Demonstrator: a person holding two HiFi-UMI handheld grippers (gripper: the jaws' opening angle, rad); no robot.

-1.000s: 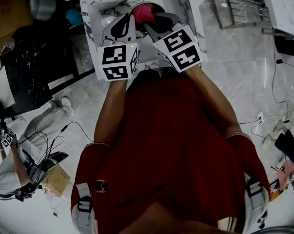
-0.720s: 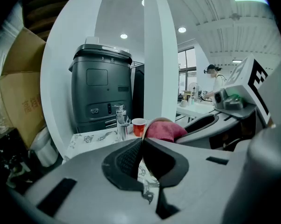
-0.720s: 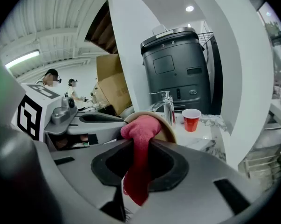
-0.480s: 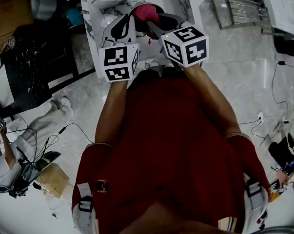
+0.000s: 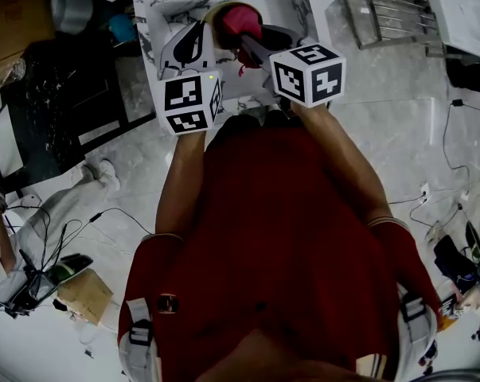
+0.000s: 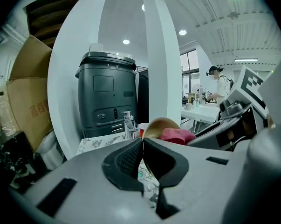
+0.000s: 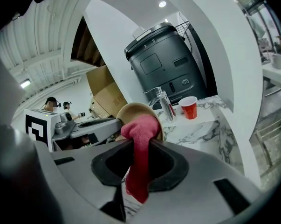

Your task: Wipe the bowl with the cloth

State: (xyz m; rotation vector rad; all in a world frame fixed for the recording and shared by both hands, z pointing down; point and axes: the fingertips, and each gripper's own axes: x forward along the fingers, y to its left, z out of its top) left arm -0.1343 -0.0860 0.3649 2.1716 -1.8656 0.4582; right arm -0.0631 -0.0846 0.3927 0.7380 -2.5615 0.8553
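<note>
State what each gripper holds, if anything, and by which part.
Left gripper: the tan round bowl, by its rim. Right gripper: the pink cloth, pinched mid-length, one end hanging below.

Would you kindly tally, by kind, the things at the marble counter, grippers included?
grippers: 2 (left gripper, right gripper)
bowl: 1
cloth: 1
red cup: 1
tap: 1
Total: 6

cloth [image 7: 141,129]: pinkish red
bowl [image 7: 131,110]: plain tan
bench [image 7: 210,125]: white marble pattern, grey veins
cup [image 7: 189,108]: red
machine [image 7: 163,64]: dark grey
shirt [image 5: 279,237]: dark red
</note>
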